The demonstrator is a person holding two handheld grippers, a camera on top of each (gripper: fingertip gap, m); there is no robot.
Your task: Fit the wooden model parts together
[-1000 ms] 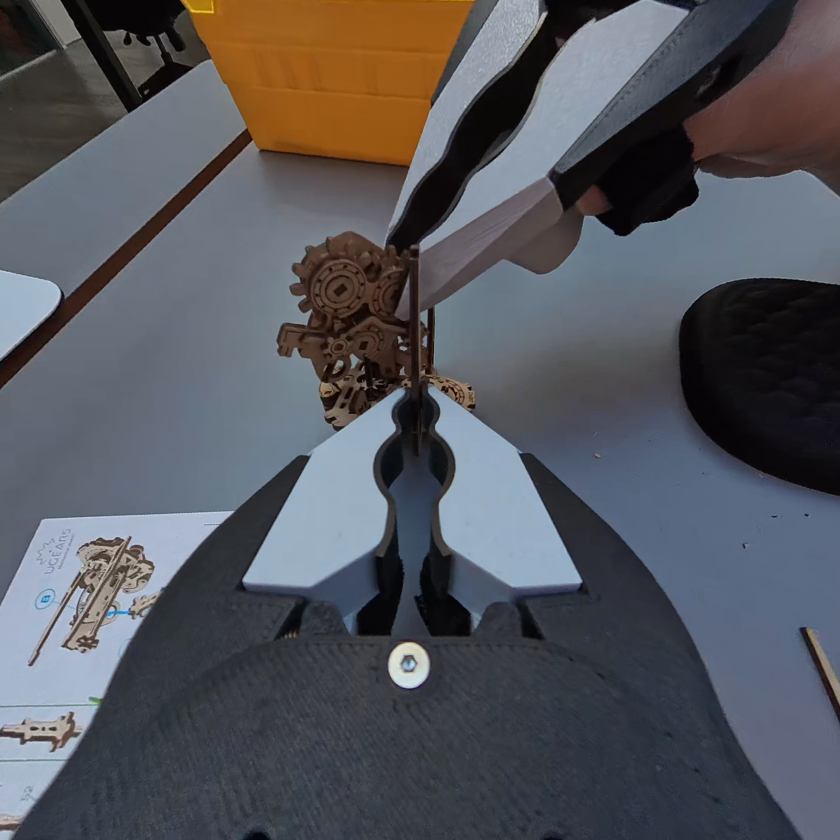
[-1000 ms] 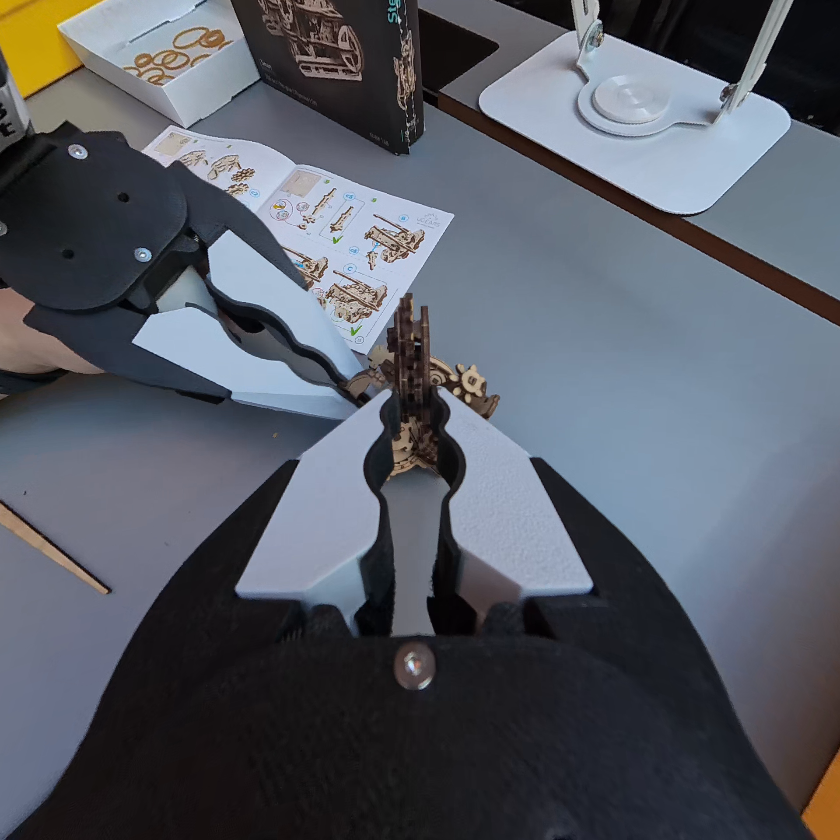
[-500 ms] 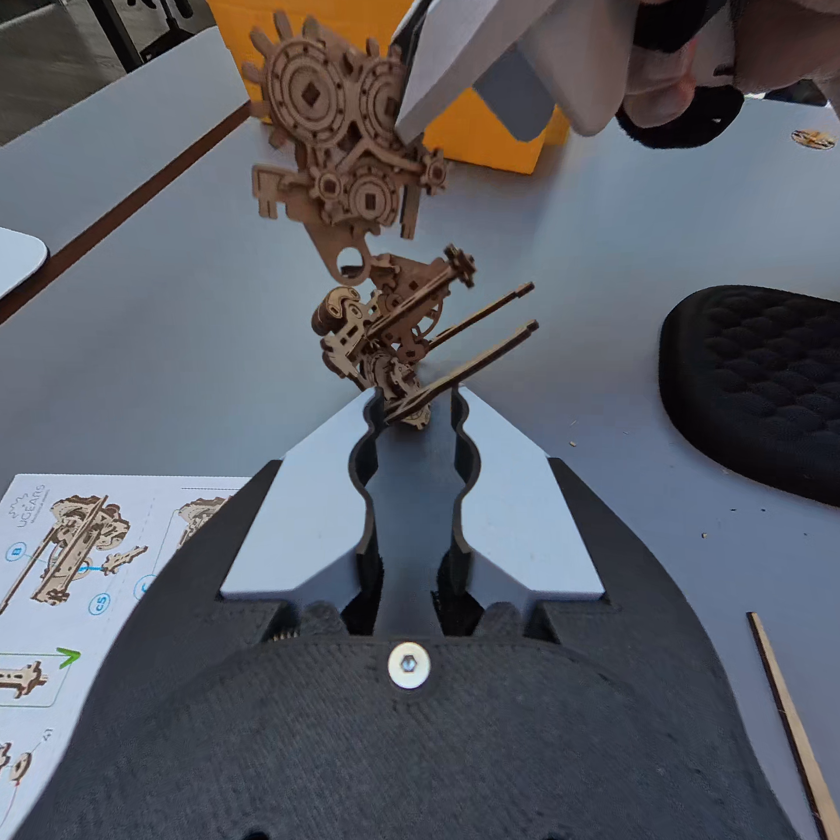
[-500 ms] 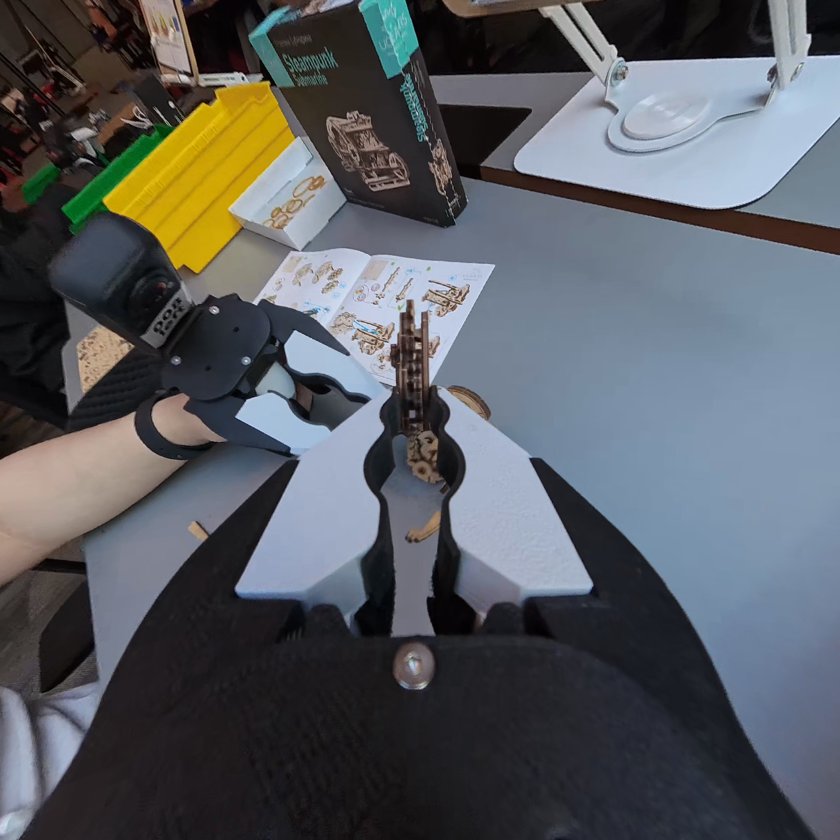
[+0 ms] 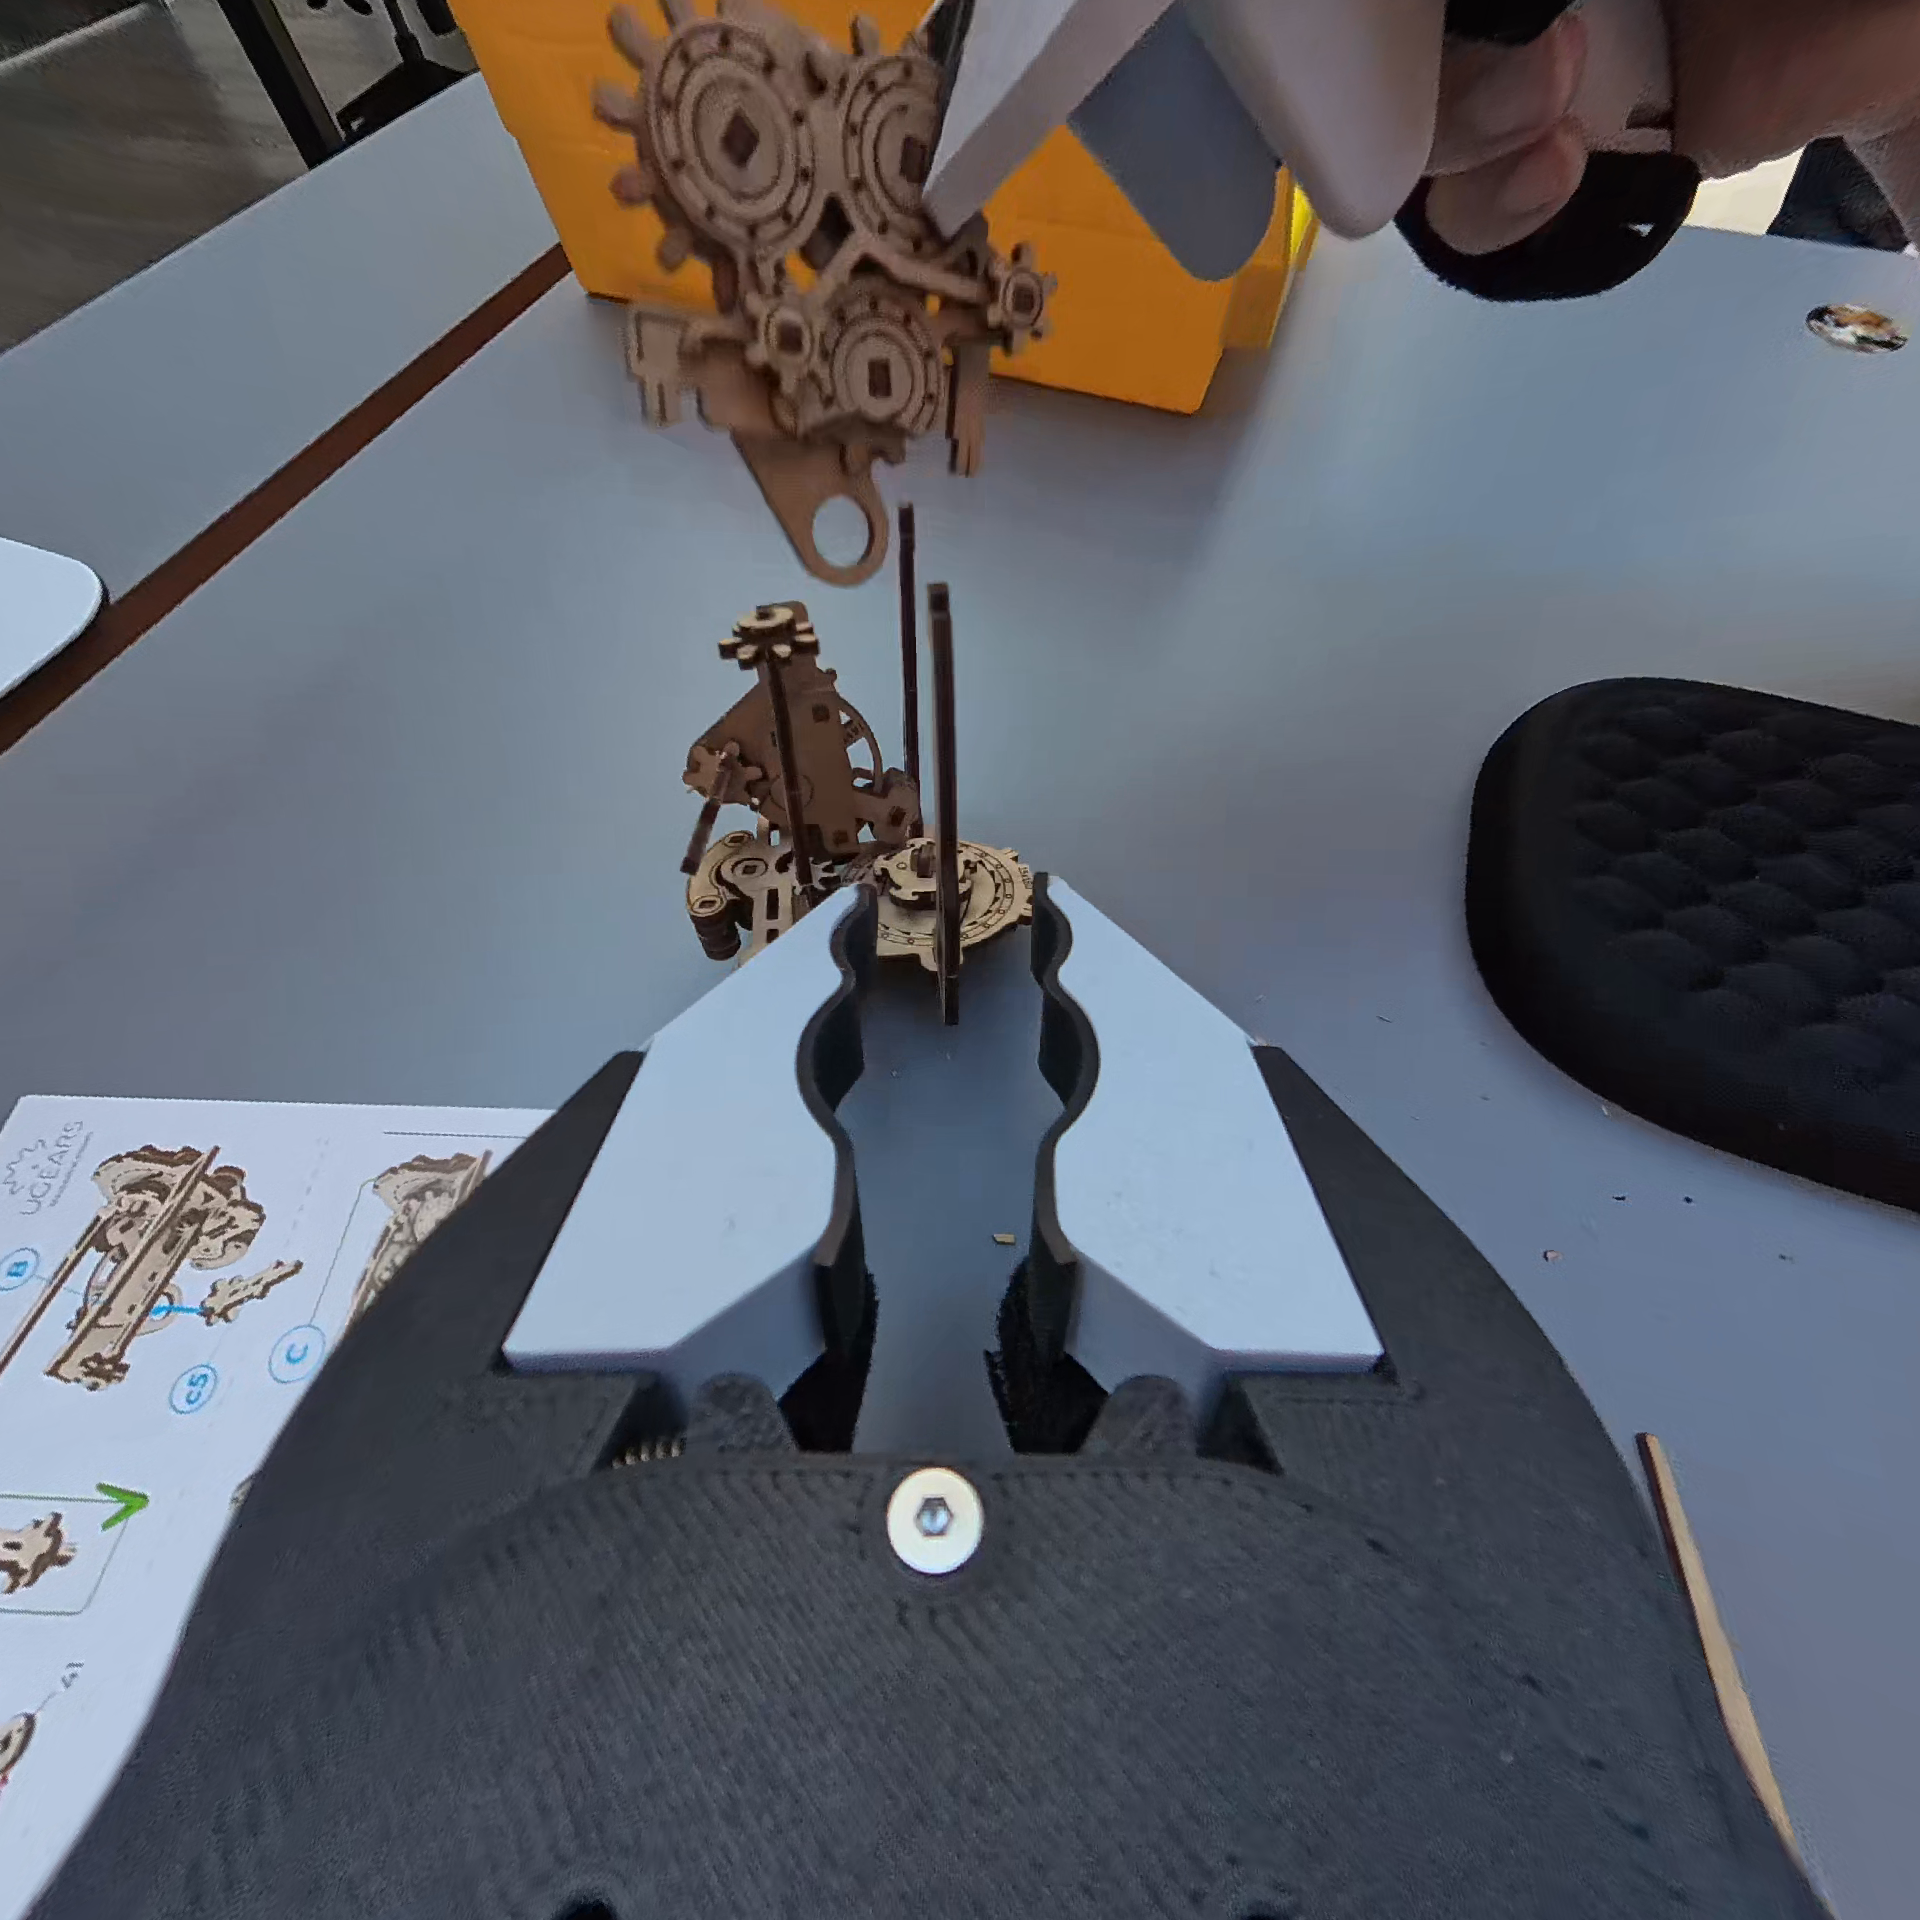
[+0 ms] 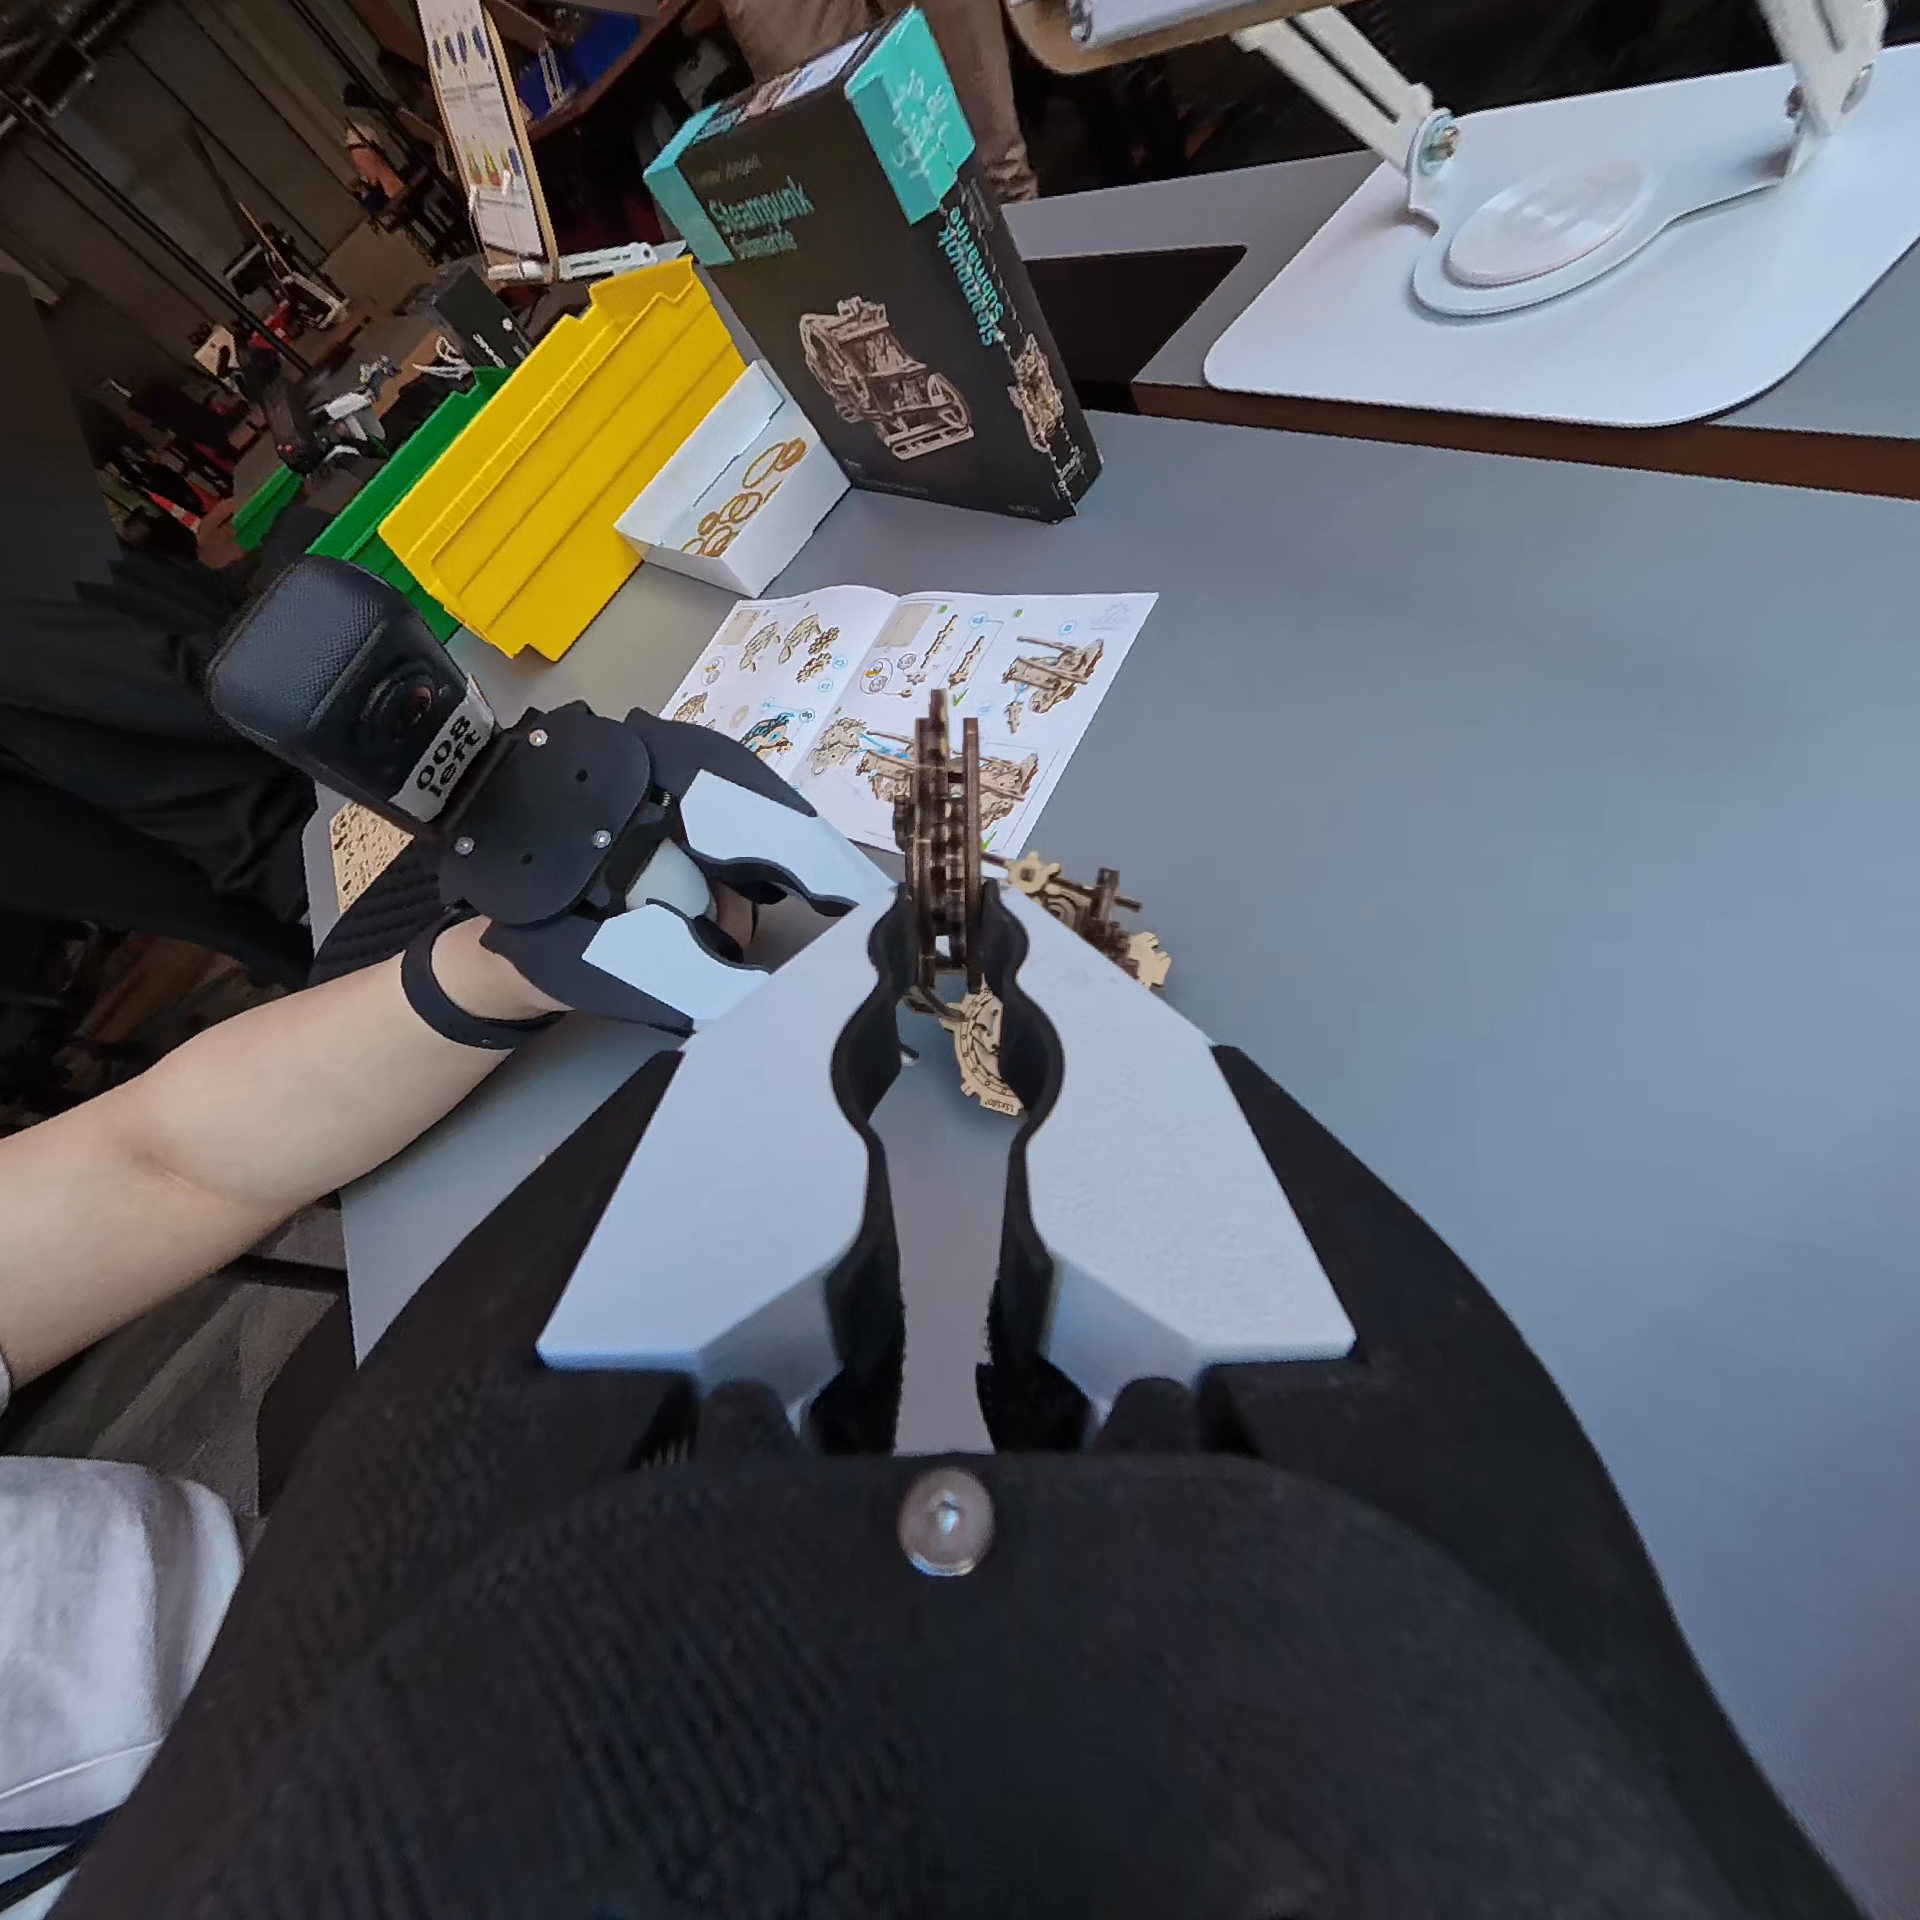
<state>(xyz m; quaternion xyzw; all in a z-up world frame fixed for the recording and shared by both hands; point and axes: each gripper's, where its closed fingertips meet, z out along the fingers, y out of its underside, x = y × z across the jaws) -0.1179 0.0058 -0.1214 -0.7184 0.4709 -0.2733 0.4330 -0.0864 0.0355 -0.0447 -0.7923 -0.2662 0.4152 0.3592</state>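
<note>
A wooden gear assembly point(image 5: 810, 239) hangs in the air at the top of the left wrist view. My right gripper point(image 5: 951, 203) is shut on its right edge. In the right wrist view the same gear assembly point(image 6: 943, 821) stands edge-on between the tips of my right gripper point(image 6: 945, 904). A second wooden sub-assembly point(image 5: 800, 810) with two long dark rods pointing up rests on the grey table just beyond my left gripper point(image 5: 945, 904). That gripper is open and empty, with one rod in the wide gap between its tips. The sub-assembly point(image 6: 1091, 914) and the left gripper point(image 6: 821, 930) also show in the right wrist view.
An open instruction sheet point(image 5: 156, 1299) lies at the left. A black padded mat point(image 5: 1714, 914) lies at the right, and a thin wooden stick point(image 5: 1704, 1621) near it. A yellow bin point(image 6: 551, 488), a white tray point(image 6: 727, 499), a black model box point(image 6: 883, 291) and a white stand base point(image 6: 1558, 260) stand behind. Tip to tip, the grippers are about 9 cm apart.
My left gripper has opened and let go of the rods. My right gripper has lifted the gear assembly up off the rod sub-assembly, which went from tilted to upright.
</note>
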